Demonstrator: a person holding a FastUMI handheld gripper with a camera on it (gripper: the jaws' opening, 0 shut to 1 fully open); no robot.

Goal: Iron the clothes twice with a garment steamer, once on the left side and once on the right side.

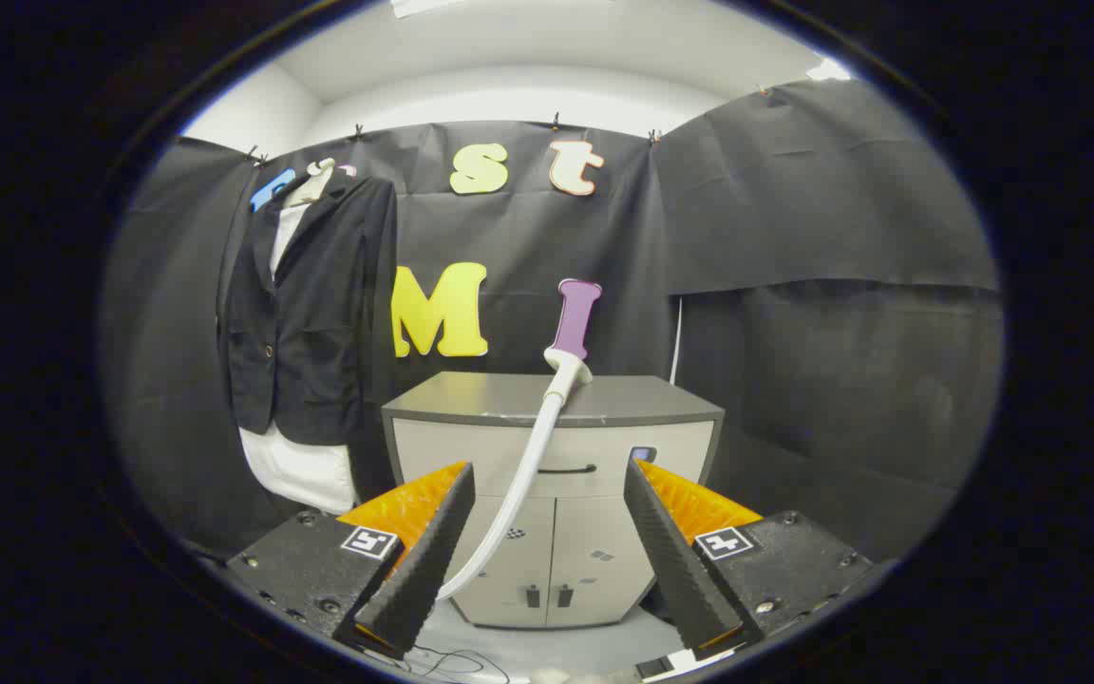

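The gripper (547,541) stands wide apart, its two fingers released and grasping nothing; each finger carries a ribbed, saw-toothed pad, and each base block bears one small square marker.

Beyond the fingers stands one cabinet (471,446), boxy, with a flat matte grey top and pale smooth fronts: one drawer with a dark curved handle above two doors. The garment steamer (574,323) rests upright at the cabinet top's front edge, its handle purple and rounded above a white collar. From it one smooth white hose (528,465) curves down across the cabinet front, passing between the fingers but closer to the left one, touching neither as far as can be seen.

The clothes hang to the left of the cabinet, against the black cloth wall: one dark jacket (305,313), matte woven fabric with lapels and a pocket flap, worn over one white shirt (305,470) whose hem shows below the jacket. What they hang on is hard to make out, perhaps a pale hanger at the collar.
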